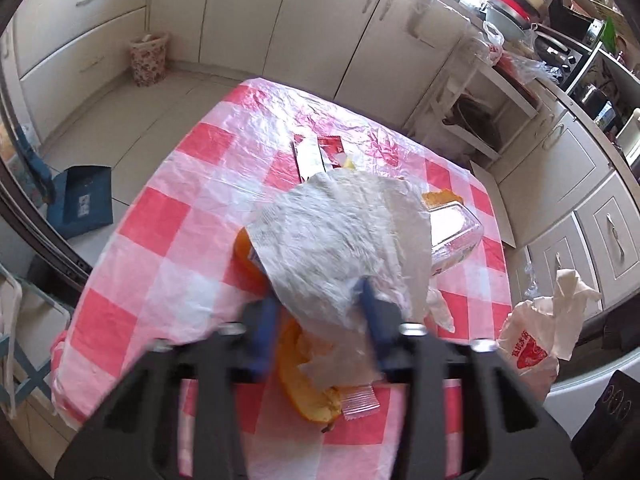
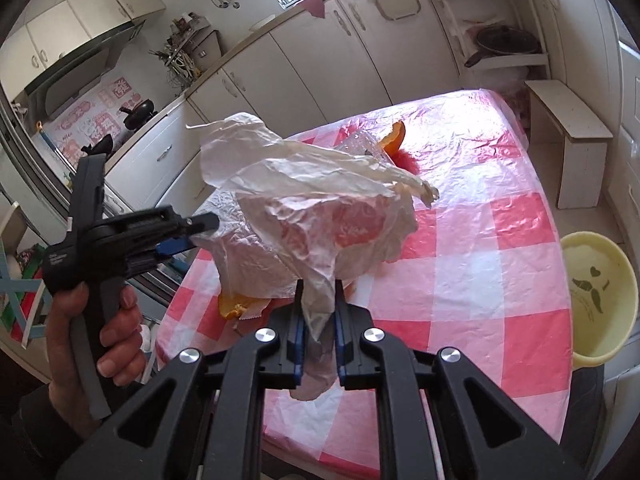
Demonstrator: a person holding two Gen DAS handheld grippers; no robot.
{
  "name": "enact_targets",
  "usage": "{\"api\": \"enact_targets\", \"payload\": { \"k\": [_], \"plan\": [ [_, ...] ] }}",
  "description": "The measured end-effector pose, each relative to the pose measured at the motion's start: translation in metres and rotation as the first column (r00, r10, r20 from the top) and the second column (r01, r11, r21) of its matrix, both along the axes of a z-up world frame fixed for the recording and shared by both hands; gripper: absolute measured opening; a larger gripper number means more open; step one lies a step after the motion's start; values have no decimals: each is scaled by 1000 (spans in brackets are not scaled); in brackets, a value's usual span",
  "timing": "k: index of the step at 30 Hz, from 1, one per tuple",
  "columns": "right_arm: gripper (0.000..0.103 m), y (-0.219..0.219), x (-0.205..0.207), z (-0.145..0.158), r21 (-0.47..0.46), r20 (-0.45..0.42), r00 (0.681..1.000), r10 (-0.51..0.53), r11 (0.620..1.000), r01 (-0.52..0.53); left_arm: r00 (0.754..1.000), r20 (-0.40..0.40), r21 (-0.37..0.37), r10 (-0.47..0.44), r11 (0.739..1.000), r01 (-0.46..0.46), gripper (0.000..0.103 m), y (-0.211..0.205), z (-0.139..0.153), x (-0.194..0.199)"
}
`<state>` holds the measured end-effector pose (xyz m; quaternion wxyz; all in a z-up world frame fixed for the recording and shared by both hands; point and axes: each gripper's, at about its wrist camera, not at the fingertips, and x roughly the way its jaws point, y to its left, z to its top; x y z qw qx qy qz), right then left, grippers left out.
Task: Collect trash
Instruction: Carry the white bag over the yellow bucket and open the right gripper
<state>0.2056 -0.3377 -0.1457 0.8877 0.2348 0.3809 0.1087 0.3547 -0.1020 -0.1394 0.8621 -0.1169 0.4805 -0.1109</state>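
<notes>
Right wrist: plastic bag (image 2: 312, 216) pinched in right hand-held gripper (image 2: 319, 320).

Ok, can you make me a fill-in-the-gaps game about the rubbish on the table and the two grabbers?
1. The right gripper pinches a thin white plastic ___ with red print.
2. The left gripper holds up a crumpled ___ paper wrapper.
3. The checked plastic tablecloth is white and ___.
4. The curled fruit peel lying on the table is ___.

Missing words: bag; white; red; orange.
</notes>
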Motion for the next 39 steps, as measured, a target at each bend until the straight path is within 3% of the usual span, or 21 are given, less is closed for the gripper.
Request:
{"api": "enact_targets", "payload": {
  "k": [5, 11, 14, 20, 26, 32, 39],
  "plan": [
    [13, -11, -8, 2, 8, 17, 1000, -11, 1000, 11, 994, 106, 8, -10, 1000, 10, 7, 3, 26, -18],
    [13, -22, -14, 6, 12, 33, 998, -47, 999, 46, 970, 242, -131, -29, 990, 62, 6, 28, 69, -49],
    [13, -36, -21, 10, -1, 47, 995, -86, 996, 86, 961, 274, -208, -36, 973, 96, 6, 34, 87, -58],
    [13, -77, -37, 3, 9, 21, 980, -197, 980, 197, 950, 300, -270, -83, 948, 168, 6, 27, 110, -68],
    [13, -116, -40, -11, -58, -64, 959, -275, 961, 271, 929, 325, -249, -177, 932, 265, 6, -15, 119, -78],
    [13, -163, -36, -41, -54, -185, 926, -329, 944, 325, 936, 276, -269, -219, 917, 294, 6, -50, 107, -73],
    [13, -210, -13, -93, -81, -371, 852, -368, 927, 366, 917, 272, -258, -293, 895, 363, 6, -97, 104, -76]
  ]
}}
